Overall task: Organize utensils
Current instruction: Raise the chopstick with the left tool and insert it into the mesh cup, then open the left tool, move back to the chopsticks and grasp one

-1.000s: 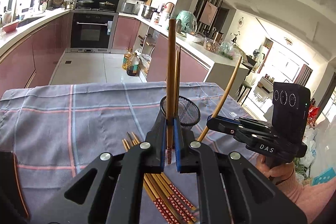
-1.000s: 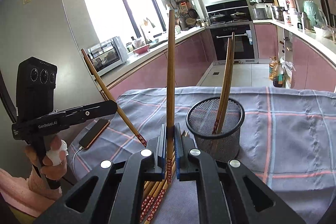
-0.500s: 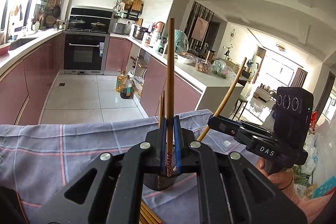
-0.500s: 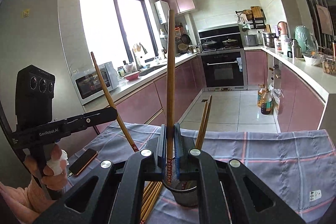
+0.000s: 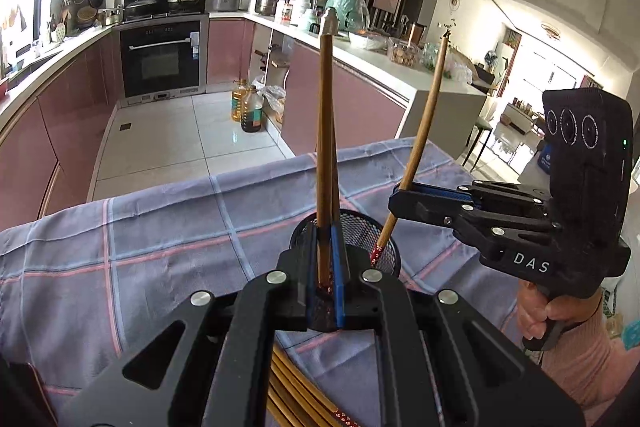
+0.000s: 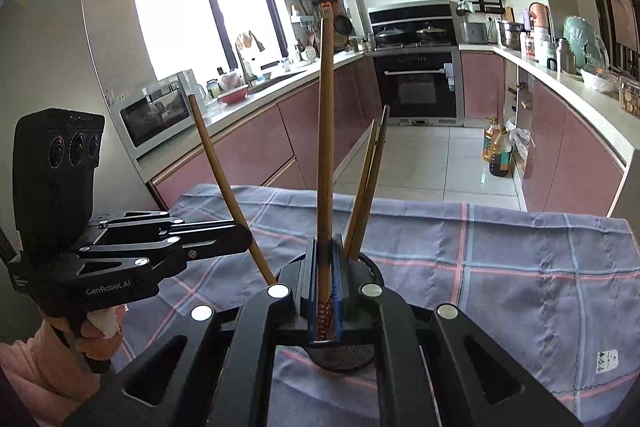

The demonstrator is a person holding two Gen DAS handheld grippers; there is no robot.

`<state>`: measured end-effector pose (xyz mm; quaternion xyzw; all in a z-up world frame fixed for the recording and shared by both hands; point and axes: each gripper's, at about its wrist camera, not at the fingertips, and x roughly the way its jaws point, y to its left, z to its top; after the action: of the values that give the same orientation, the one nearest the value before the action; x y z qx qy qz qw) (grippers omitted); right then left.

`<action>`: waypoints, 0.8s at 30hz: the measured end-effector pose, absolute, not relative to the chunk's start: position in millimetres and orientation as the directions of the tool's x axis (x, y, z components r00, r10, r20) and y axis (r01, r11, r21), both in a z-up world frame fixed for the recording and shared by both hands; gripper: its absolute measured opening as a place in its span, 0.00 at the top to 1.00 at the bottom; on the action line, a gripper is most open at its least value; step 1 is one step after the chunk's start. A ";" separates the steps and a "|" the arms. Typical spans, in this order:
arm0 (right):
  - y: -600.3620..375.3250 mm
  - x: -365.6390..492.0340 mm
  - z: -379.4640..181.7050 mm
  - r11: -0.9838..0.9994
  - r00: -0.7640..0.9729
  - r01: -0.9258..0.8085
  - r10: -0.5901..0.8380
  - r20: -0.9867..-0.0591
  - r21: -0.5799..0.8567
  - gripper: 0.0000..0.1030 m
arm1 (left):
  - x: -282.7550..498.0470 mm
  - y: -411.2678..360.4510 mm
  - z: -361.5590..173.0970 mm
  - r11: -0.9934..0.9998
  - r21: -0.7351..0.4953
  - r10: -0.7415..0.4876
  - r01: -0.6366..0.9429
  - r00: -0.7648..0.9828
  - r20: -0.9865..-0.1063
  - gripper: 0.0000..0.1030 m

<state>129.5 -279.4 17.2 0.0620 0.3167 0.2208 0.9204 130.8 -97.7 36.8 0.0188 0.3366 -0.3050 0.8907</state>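
My left gripper (image 5: 325, 259) is clamped on one chopstick (image 5: 325, 147), upright at frame centre above the mesh holder (image 5: 372, 227). My right gripper (image 6: 325, 279) likewise pinches a second chopstick (image 6: 325, 147) — over the same holder's rim. Loose chopsticks (image 5: 296, 395) lie on the plaid cloth (image 5: 160, 239), lower centre.

Bright daylight from the window (image 6: 204, 23) at far left, blown out to white. Glare on the floor tiles (image 5: 176, 143). Strong fisheye bending and dark corners; mostly sharp throughout.
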 end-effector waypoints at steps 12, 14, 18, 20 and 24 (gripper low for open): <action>-277.0 156.3 -5.1 0.910 0.676 -0.299 0.414 -0.610 0.286 0.91 | 157.3 -103.4 15.9 0.834 -0.185 -0.499 0.519 0.569 -0.653 0.92; -277.0 156.6 -4.1 0.914 0.683 -0.293 0.405 -0.608 0.280 0.90 | 156.4 -103.1 13.6 0.832 -0.193 -0.505 0.521 0.565 -0.652 0.92; -278.9 156.4 -3.4 0.915 0.692 -0.288 0.402 -0.599 0.281 0.85 | 153.4 -99.4 8.3 0.841 -0.188 -0.494 0.508 0.577 -0.650 0.87; -279.5 155.8 -3.1 0.916 0.696 -0.286 0.401 -0.596 0.283 0.85 | 150.0 -94.5 8.1 0.843 -0.193 -0.496 0.502 0.586 -0.641 0.86; -279.0 147.0 1.7 0.914 0.710 -0.294 0.405 -0.576 0.280 0.82 | 139.0 -82.3 9.3 0.855 -0.187 -0.486 0.484 0.618 -0.618 0.81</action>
<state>147.0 -279.0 1.7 0.0842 0.3301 0.1896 0.9209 139.0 -82.3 9.3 -0.0008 0.3437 -0.2696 0.8996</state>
